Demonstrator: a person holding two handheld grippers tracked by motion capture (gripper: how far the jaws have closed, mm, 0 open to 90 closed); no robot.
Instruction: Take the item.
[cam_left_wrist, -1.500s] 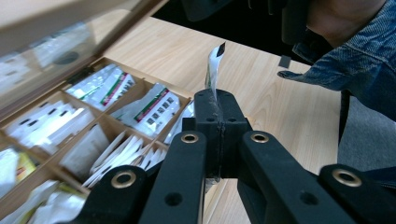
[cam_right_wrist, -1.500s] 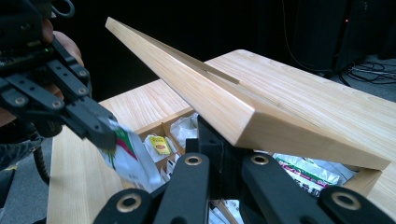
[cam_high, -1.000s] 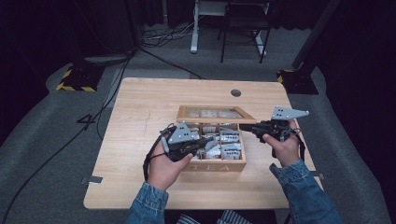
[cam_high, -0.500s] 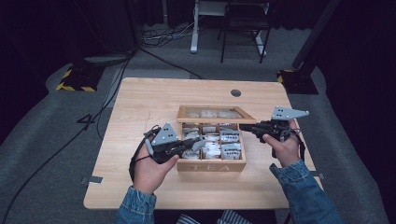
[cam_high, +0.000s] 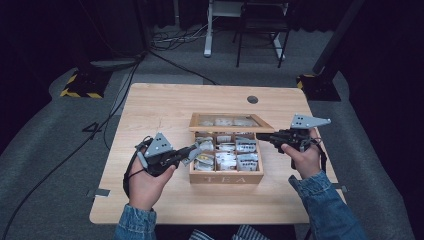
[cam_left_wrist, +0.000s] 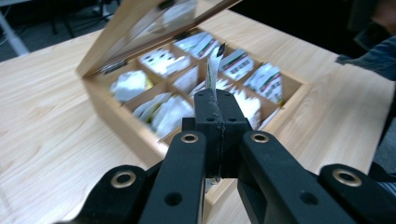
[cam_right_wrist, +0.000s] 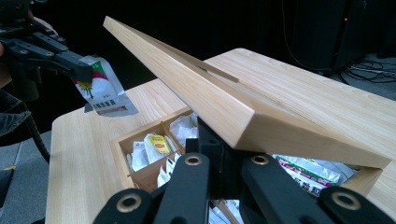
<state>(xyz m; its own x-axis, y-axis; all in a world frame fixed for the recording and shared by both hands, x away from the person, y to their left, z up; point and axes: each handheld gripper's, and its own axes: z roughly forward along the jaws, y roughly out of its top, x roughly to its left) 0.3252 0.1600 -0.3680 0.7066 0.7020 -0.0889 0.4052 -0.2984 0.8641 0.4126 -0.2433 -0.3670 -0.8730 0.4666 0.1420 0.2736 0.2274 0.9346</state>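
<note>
Left hand-held gripper (cam_high: 191, 151) has drawn back left of the tea box (cam_high: 226, 177), clamped on a tea bag (cam_right_wrist: 103, 91) now clear of it. Right hand-held gripper (cam_high: 263, 136) stays closed on the lid (cam_right_wrist: 187, 88), propping it up. Bag looks headed for the bench (cam_high: 150, 107).

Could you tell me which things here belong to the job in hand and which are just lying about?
In use:
- tea box
- lid, propped by right tool
- tea packet in left tool

Lying about:
- table hole
- floor cables
</note>
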